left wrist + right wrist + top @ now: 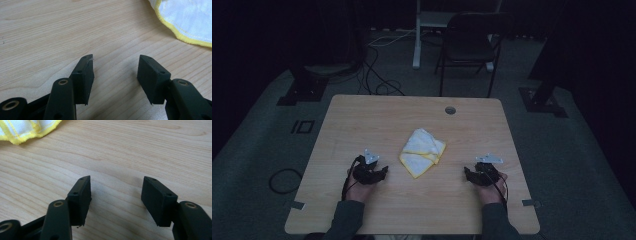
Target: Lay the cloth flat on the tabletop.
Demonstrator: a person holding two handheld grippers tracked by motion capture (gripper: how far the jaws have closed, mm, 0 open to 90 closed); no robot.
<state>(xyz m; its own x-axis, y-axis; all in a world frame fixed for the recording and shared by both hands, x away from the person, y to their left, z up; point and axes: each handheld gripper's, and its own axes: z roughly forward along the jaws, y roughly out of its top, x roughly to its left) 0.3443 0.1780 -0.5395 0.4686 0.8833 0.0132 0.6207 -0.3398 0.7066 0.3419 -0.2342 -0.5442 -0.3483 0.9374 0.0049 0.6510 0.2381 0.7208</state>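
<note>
My left gripper with jaws spread over bare wood, my right gripper likewise spread and empty, both low on the desk, I see the folded yellow-edged white cloth lying between them, touching neither.

My two black grippers, left and right, flank a white cloth with yellow edging on the pale wood-grain table.

Dim room, chair, cabled floor
</note>
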